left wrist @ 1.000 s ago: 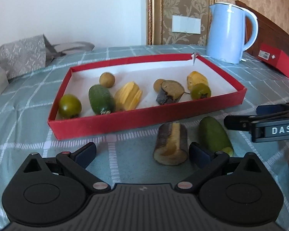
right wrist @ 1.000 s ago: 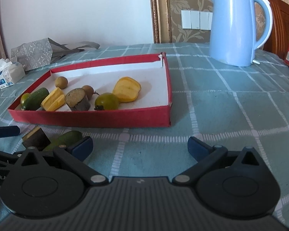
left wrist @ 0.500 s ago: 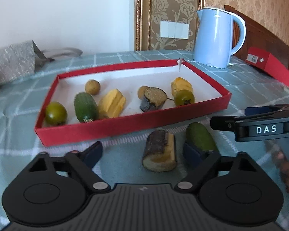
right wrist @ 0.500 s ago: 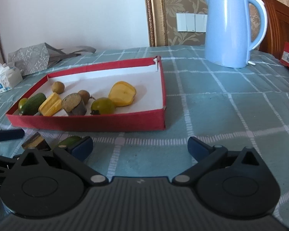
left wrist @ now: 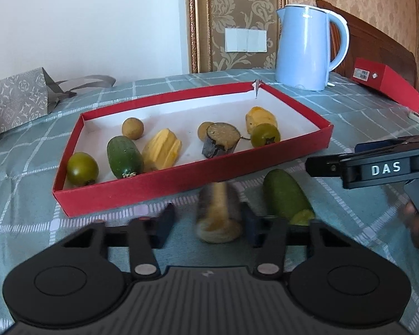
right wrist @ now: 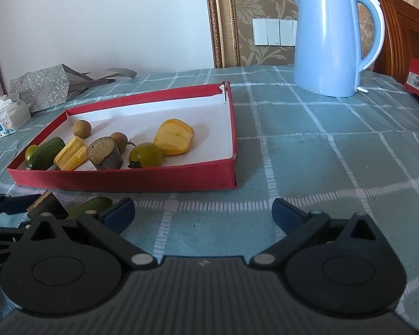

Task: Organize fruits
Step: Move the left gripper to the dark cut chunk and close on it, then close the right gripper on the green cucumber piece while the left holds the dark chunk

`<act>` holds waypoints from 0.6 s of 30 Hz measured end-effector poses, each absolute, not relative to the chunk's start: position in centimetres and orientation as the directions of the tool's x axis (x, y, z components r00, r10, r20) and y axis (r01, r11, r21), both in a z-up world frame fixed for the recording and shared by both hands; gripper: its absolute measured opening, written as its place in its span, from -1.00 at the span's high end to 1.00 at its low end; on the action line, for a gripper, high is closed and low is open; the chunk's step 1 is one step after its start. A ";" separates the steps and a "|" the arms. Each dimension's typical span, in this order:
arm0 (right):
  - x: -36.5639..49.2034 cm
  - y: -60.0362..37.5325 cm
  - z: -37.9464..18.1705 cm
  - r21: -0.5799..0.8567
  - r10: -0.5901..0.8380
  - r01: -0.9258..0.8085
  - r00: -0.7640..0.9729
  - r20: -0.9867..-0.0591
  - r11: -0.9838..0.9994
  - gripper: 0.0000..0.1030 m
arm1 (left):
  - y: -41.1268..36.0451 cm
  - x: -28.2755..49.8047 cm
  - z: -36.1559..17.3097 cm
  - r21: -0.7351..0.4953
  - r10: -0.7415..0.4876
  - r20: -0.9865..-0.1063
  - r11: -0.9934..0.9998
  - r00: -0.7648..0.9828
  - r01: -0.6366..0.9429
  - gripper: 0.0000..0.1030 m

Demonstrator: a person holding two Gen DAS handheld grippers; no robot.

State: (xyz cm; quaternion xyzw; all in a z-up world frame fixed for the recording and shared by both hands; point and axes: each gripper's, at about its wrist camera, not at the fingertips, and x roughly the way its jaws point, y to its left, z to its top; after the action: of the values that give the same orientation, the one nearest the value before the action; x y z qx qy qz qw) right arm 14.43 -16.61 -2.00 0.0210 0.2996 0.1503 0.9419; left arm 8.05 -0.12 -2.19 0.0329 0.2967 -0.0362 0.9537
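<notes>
Across the checked tablecloth (left wrist: 357,128) in front of me, the blue kettle (left wrist: 307,47) stands at one o'clock, well behind everything else. Dead ahead at twelve o'clock lies the red tray (left wrist: 164,184), already holding a dark green oval fruit (left wrist: 124,156), two yellow ridged pieces (left wrist: 162,152), a cut brown stub (left wrist: 220,139), two round green fruits (left wrist: 82,169) and two small tan balls (left wrist: 132,128). My right claw (right wrist: 204,215) is released, its blue pads spread wide over bare cloth, with the tray at eleven o'clock from it. My left claw (left wrist: 208,223) has just been closing around the loose cane stub (left wrist: 218,217), which lies on the cloth just outside the tray's near wall, blurred, between my pads. The pad on the three o'clock side sits against it, while a gap shows at the nine o'clock pad, so I am not yet clenched on it. Just beside it, at two o'clock, rests a loose green fruit (left wrist: 287,195), also outside the tray.
</notes>
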 end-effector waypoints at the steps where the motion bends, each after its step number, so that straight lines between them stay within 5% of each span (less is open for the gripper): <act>1: 14.4 -16.6 -2.0 0.129 0.297 -0.273 0.775 -0.558 0.953 -1.00 | -0.4 7.9 -2.2 0.063 -0.036 -0.564 0.994 0.825 0.086 0.37; 18: 14.1 -16.2 -2.0 0.138 0.337 -0.315 0.759 -0.558 0.939 -1.00 | 2.3 6.7 -2.1 -0.010 0.137 -0.564 0.985 0.814 -0.172 0.36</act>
State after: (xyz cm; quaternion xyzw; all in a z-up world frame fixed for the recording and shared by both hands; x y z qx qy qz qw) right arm 14.06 -16.25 -1.97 0.0179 0.3006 0.1739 0.9376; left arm 6.74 2.31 -2.09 -0.0303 0.2937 0.0812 0.9520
